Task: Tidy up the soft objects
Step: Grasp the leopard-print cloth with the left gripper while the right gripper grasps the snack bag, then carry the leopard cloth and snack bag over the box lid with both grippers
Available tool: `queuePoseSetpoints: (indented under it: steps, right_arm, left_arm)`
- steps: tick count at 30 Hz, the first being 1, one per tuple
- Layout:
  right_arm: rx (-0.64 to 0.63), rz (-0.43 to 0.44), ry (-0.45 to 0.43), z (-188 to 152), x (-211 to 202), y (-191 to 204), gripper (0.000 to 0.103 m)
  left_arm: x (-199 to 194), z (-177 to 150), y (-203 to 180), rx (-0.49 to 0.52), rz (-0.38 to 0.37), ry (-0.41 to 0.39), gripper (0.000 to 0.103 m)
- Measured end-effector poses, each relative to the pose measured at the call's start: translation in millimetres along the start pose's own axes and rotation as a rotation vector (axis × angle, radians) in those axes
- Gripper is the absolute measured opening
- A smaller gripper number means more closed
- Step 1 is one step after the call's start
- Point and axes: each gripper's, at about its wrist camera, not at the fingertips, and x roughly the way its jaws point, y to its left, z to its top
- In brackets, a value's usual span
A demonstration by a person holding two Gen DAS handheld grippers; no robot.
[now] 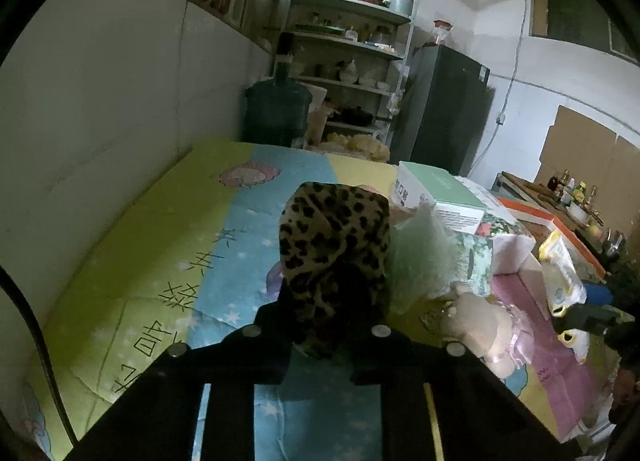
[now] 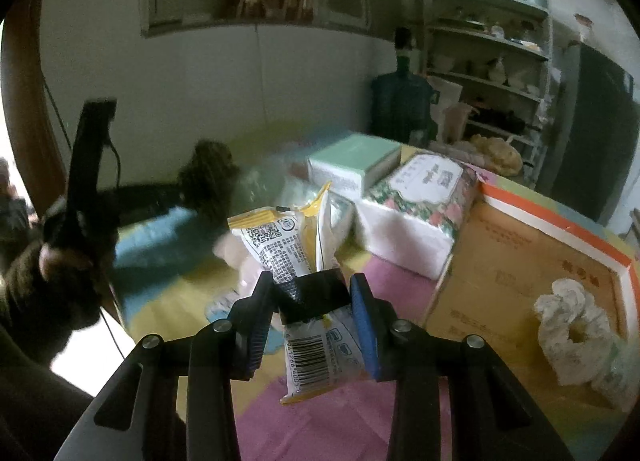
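Above the colourful cartoon mat (image 1: 168, 245), the left gripper (image 1: 334, 325) clamps one leopard-print soft item (image 1: 334, 245), held up off the mat; one pale plush doll (image 1: 486, 327) lies to its right. Through the right wrist camera, the right gripper (image 2: 312, 305) pinches one yellow-and-white snack packet (image 2: 294, 245), near one floral tissue pack (image 2: 420, 201), one green box (image 2: 352, 159) and one cardboard box (image 2: 532, 261) holding one white scrunchie (image 2: 572, 335).

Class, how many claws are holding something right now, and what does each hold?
2. The left claw grips a leopard-print cloth above the mat; the right claw grips a snack packet.
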Motion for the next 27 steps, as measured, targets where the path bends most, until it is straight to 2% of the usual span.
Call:
queuePoseSetpoints:
  steps: [9, 18, 27]
  right_arm:
    - [0.123, 0.037, -0.101, 8, -12, 8, 0.039]
    - [0.140, 0.053, -0.154, 14, -27, 15, 0.039]
    - [0.153, 0.044, -0.207, 19, -43, 14, 0.039]
  left_arm:
    - [-30, 3, -2, -0.034, -0.002, -0.083, 0.016]
    - [-62, 31, -8, -0.015, 0.002, -0.198, 0.016]
    - [-73, 46, -28, 0.029, -0.014, -0.240, 0.016]
